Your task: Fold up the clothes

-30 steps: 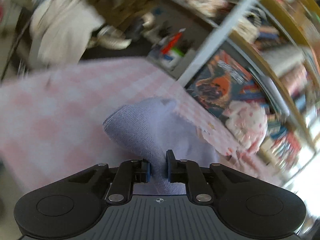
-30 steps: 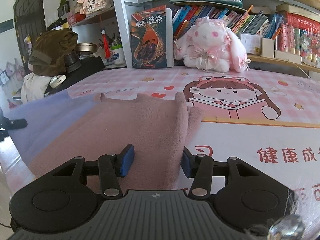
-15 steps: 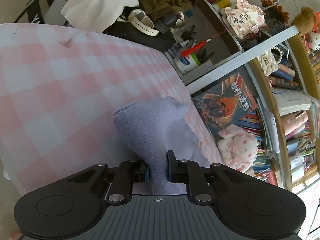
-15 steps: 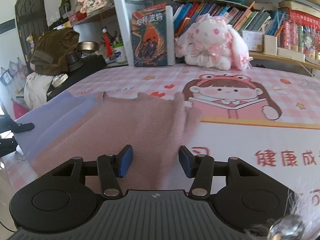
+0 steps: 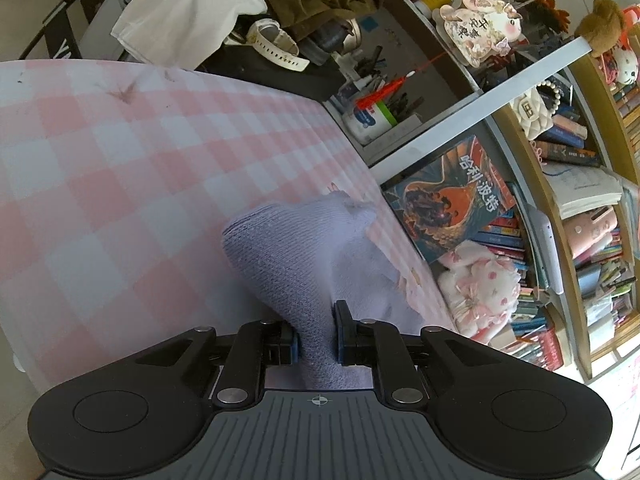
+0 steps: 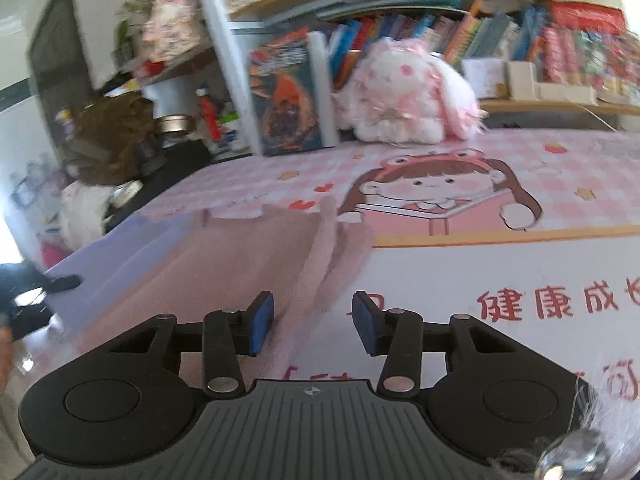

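A lavender knit garment (image 5: 296,256) lies bunched on the pink checked table cover (image 5: 100,184). My left gripper (image 5: 315,340) is shut on a fold of it and holds it just above the cover. In the right wrist view the garment's lavender edge (image 6: 132,248) lies flat at the left, beside a pink knit garment (image 6: 236,264) spread on the cover. My right gripper (image 6: 314,322) is open and empty, just over the pink garment's right edge. The left gripper (image 6: 36,292) shows at the far left.
A bookshelf (image 6: 480,36) with a standing book (image 6: 286,96) and a pink plush rabbit (image 6: 404,92) backs the table. A side table (image 5: 280,60) with clothes and clutter stands past the left edge. A cartoon girl print (image 6: 436,196) fills the cover's right half.
My left gripper has swung and steadied while still pinching the lavender garment. My right gripper has drifted right and pulled back a little over the pink garment, staying open.
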### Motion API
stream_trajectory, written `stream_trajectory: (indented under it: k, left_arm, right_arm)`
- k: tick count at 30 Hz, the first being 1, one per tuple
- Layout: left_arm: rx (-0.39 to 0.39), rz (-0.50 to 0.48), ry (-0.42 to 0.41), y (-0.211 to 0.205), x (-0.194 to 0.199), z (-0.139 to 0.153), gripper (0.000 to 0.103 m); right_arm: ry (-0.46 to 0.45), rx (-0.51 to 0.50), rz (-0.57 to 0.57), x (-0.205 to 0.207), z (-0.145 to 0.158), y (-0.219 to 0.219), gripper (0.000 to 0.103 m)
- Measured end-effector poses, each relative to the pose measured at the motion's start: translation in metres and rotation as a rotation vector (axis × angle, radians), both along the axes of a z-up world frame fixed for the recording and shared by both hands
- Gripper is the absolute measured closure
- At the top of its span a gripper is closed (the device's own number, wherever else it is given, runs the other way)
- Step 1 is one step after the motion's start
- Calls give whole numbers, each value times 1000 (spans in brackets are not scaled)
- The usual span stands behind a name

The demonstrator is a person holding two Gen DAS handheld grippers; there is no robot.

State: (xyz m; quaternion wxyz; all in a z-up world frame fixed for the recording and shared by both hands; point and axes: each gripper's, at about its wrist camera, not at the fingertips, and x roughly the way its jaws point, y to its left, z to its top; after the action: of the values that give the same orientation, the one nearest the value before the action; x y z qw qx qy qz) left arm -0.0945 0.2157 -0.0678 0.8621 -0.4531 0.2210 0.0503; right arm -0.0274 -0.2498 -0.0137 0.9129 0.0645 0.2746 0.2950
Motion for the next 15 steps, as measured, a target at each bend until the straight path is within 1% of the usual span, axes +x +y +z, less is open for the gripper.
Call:
stream_trajectory:
  k: [1,2,3,6,8,11,15]
  left_arm:
    - [3,2,1,-1,0,0,88]
    - [7,5,1,-1,0,0,88]
    - [10,7,2,-2,1,1,88]
    - [24,9,-5,-4,1,2,90]
    - [57,-2,-23,-7,1,10,92]
    - [139,-28,-64,-19,1,32,92]
    - [295,-93,-134,-52,6,70,92]
  right_arm:
    - [-2,-2,22,-2,0,-2,63]
    - [-4,-4,42,-4,1,-4,67]
    - [-2,-4,57,-6,0,-6,70]
    - [-3,-15,83,-11,-1,-6,74]
    - [-4,-32,91,-13,-3,-5,76]
    - [-2,-29,97,-14,-6,-2,84]
    - [5,-3,93,-14,-9,-4,85]
